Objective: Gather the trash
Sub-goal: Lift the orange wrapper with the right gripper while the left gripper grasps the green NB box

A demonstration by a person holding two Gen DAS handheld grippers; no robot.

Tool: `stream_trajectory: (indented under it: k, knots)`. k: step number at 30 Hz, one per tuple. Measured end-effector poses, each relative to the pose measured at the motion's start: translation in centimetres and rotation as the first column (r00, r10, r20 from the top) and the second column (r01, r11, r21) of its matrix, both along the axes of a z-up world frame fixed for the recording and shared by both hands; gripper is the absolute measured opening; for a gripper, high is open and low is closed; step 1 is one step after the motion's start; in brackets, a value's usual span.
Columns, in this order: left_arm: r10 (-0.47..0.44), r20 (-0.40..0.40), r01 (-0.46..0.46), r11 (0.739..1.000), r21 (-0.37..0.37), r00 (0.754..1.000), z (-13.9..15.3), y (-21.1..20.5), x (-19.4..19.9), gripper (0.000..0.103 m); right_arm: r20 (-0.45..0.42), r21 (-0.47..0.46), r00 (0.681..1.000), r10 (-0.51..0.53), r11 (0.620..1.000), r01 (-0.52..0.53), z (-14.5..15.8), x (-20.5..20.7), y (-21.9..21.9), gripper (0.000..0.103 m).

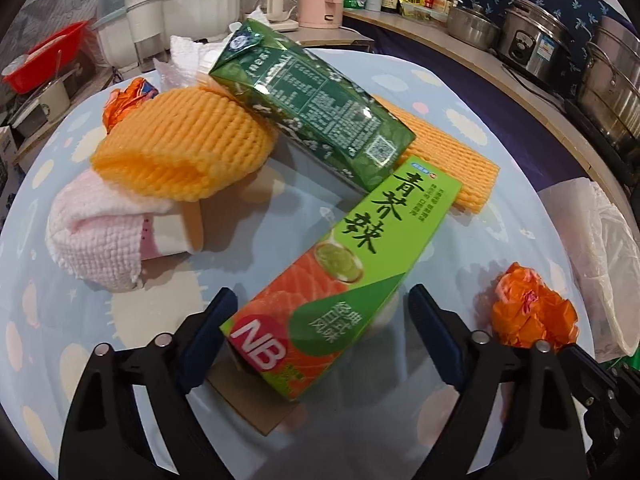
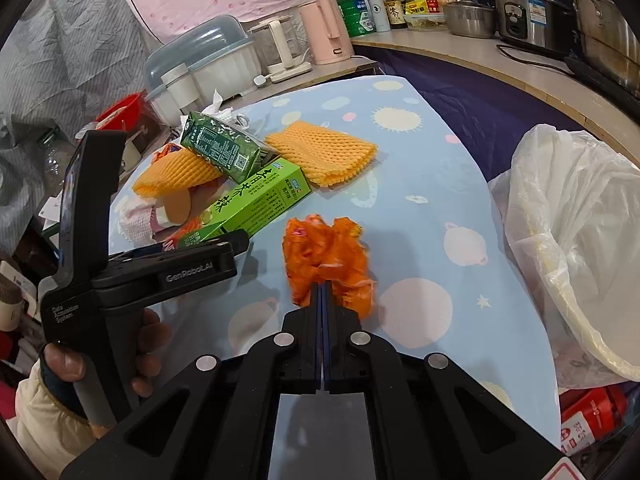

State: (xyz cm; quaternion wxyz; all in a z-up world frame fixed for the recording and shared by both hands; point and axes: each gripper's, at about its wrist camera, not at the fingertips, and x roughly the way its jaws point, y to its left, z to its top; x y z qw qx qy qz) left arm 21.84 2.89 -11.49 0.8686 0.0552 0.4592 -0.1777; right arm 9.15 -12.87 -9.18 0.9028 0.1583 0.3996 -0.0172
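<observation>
A bright green wasabi box [image 1: 340,248] lies on the blue tablecloth [image 1: 440,248], its near end between the fingers of my left gripper [image 1: 320,294]. The left gripper is open: its left pad is at the box's edge and its right pad stands apart from the box. My right gripper [image 2: 323,289] is shut on a crumpled orange wrapper [image 2: 324,248], which also shows at the right of the left wrist view as the orange wrapper [image 1: 532,312]. From the right wrist view, a hand [image 2: 64,364] holds the left gripper [image 2: 180,264] against the wasabi box [image 2: 256,204].
A dark green drink carton [image 1: 312,100] leans on an orange foam net [image 1: 180,152]. A flat foam net [image 1: 460,160], a pink foam net [image 1: 96,240], a second orange wrapper [image 1: 124,100] and a tissue [image 1: 188,60] lie around. A bin with a white bag [image 2: 580,240] stands right of the table.
</observation>
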Motion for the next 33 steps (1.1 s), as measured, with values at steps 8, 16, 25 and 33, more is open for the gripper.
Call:
stream_trajectory:
  k: [8, 16, 25, 33]
  knots:
    - [-0.028, -0.009, 0.028, 1.000, -0.012, 1.000, 0.5, -0.4, -1.2, 0.054, 0.032, -0.027, 0.997, -0.076, 0.997, 0.077, 0.2, -0.4, -0.5, 0.056]
    - [-0.050, -0.029, 0.049, 0.999, -0.018, 0.998, 0.8, -0.5, -2.6, 0.042, -0.001, 0.071, 1.000, -0.020, 0.997, 0.020, -2.0, 2.2, -0.9, 0.054]
    - [-0.053, -0.048, 0.052, 0.998, -0.019, 0.997, 0.8, -0.6, -2.9, 0.043, 0.039, 0.065, 0.999, 0.009, 0.998, -0.011, -0.3, 0.9, -0.7, 0.022]
    - [-0.024, -0.029, 0.025, 0.999, 0.024, 0.999, 0.5, -1.6, -2.4, 0.053, 0.078, 0.051, 0.992, -0.094, 0.995, 0.090, 2.1, -2.2, -3.6, 0.022]
